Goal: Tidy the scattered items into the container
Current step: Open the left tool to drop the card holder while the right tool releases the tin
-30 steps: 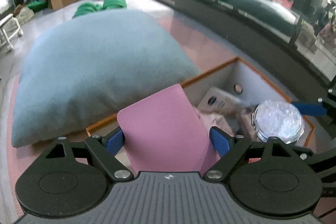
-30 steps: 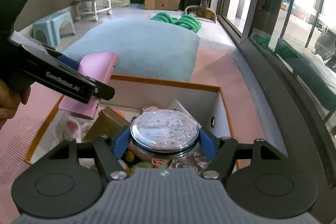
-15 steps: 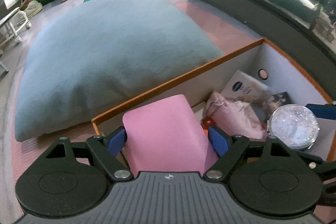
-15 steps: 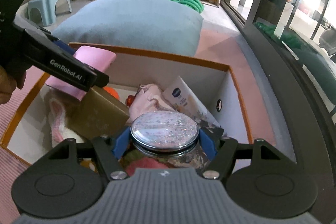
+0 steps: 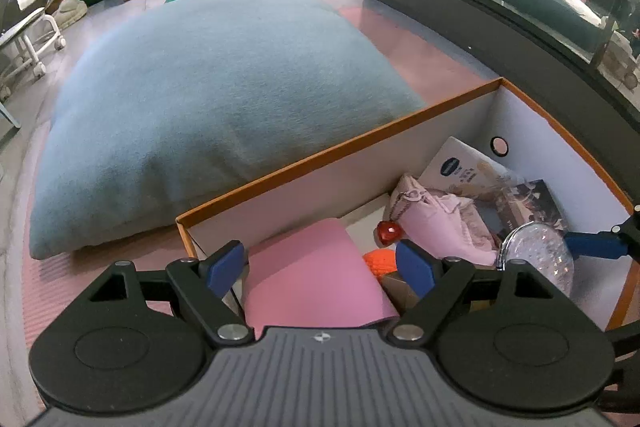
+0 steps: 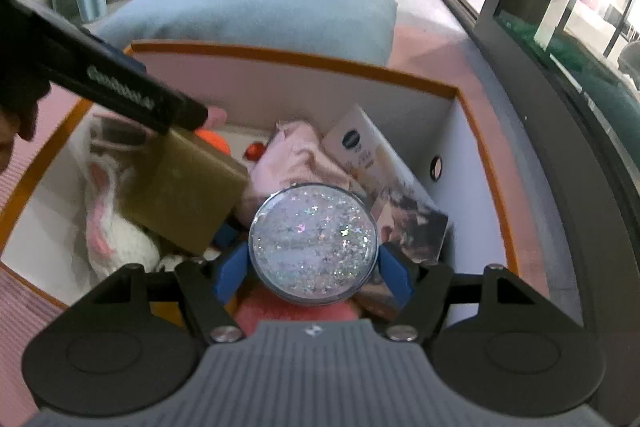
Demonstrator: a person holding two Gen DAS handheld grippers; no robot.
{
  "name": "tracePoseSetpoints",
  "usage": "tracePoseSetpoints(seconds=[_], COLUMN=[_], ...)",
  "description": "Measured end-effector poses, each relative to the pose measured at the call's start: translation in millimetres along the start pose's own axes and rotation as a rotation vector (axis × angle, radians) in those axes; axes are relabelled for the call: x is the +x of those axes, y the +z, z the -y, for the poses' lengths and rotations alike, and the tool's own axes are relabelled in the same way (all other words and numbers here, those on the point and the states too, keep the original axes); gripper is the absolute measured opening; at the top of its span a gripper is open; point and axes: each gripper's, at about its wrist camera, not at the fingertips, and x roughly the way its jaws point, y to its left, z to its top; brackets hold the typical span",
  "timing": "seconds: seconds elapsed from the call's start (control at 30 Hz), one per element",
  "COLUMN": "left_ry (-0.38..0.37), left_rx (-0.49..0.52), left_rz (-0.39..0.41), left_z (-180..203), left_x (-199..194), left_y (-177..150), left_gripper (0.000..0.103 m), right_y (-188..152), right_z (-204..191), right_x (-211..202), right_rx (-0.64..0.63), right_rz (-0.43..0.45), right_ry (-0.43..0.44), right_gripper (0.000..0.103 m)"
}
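An orange-rimmed white box [image 5: 320,151] stands on the pink mat and holds several items. My left gripper [image 5: 320,265] reaches over its near-left corner. A flat pink case [image 5: 312,275] lies low between its blue pads. A gap shows beside the right pad, so the jaws stand open around the case. My right gripper [image 6: 313,273] is down inside the box, shut on a round glitter-lidded jar [image 6: 314,243]. That jar [image 5: 536,251] also shows at the right of the left wrist view. In the right wrist view the left gripper's finger [image 6: 132,95] crosses the box's left side.
Inside the box [image 6: 300,57] lie a gold box [image 6: 188,195], a white-and-pink plush [image 6: 112,227], a pink pouch [image 5: 440,223], a red heart [image 5: 388,231], an orange ball [image 5: 378,261] and booklets [image 6: 360,147]. A big blue-grey cushion [image 5: 224,99] lies behind it. Dark window frames run along the right.
Both grippers have sunk into the box. The pink case sits lower and no longer fills the left jaws. The glitter jar has gone down among the items.
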Motion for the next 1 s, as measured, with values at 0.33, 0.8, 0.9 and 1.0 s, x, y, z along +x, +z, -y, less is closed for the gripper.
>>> tracePoseSetpoints(seconds=[0.33, 0.8, 0.9, 1.0], left_ry=[-0.009, 0.063, 0.073, 0.081], left_rx=[-0.012, -0.050, -0.107, -0.205], left_rz=[0.009, 0.061, 0.087, 0.109], left_z=[8.6, 16.6, 19.3, 23.1], left_x=[-19.6, -86.4, -107.4, -125.4], left_y=[-1.4, 5.9, 1.7, -9.1], left_gripper=[0.098, 0.098, 0.098, 0.098], right_y=[-0.5, 2.8, 4.2, 2.9], right_z=[-2.6, -12.1, -12.5, -10.7], right_x=[-20.7, -74.1, -93.5, -115.4], right_rx=[0.020, 0.024, 0.023, 0.035], right_rz=[0.056, 0.134, 0.162, 0.190], right_ry=[-0.002, 0.010, 0.009, 0.011], right_gripper=[0.080, 0.080, 0.080, 0.080])
